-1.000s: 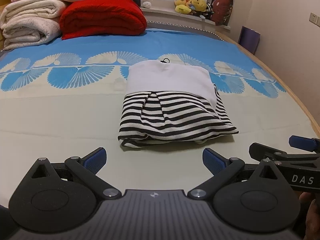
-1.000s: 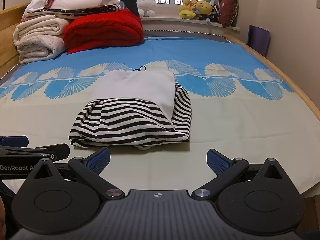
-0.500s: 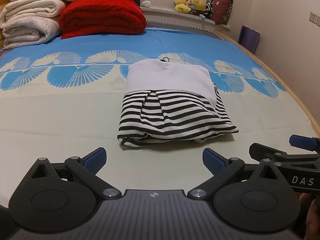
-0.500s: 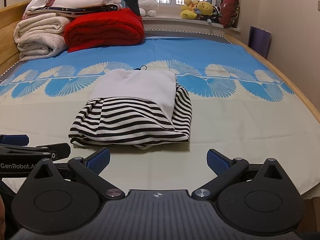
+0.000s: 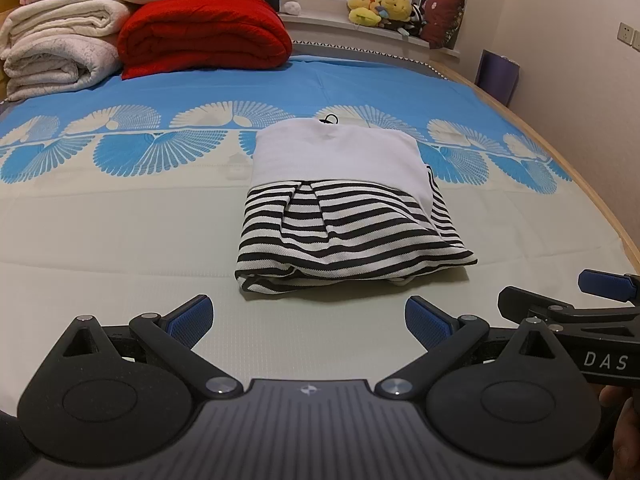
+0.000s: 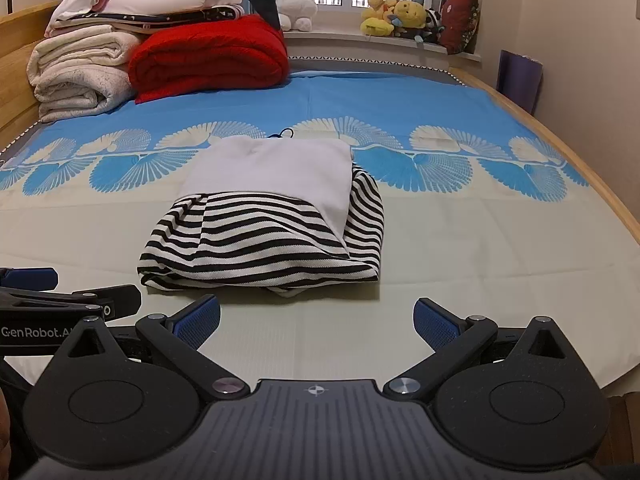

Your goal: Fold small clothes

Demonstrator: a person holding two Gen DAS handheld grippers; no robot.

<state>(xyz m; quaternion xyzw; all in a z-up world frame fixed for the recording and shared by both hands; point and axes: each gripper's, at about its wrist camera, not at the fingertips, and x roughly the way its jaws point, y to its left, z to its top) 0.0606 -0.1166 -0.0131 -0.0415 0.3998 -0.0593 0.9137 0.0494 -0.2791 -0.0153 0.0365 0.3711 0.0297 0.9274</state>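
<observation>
A small folded garment of black-and-white striped knit with a plain white panel (image 5: 340, 208) lies flat in the middle of the bed, the white part on the far side and the striped part nearer, its near edge a rounded fold. A thin dark loop pokes out at its far edge. It rests on a bed sheet, pale cream near and bright blue with cream fan patterns farther off (image 5: 120, 208).

Both tongs hover just short of the garment's near edge, touching nothing. The left gripper (image 5: 306, 318) has its blue-padded fingers spread wide with only sheet between them. The right gripper (image 6: 316, 320) is likewise spread wide and holds nothing. The two tools sit side by side, each showing at the edge of the other's view.

At the far left of the bed stands a folded red quilt (image 6: 208, 58), with rolled cream blankets (image 6: 80, 76) just to its left. On the far windowsill sits a cluster of yellow plush toys (image 6: 390, 14), beside a dark red cushion (image 6: 458, 20).
</observation>
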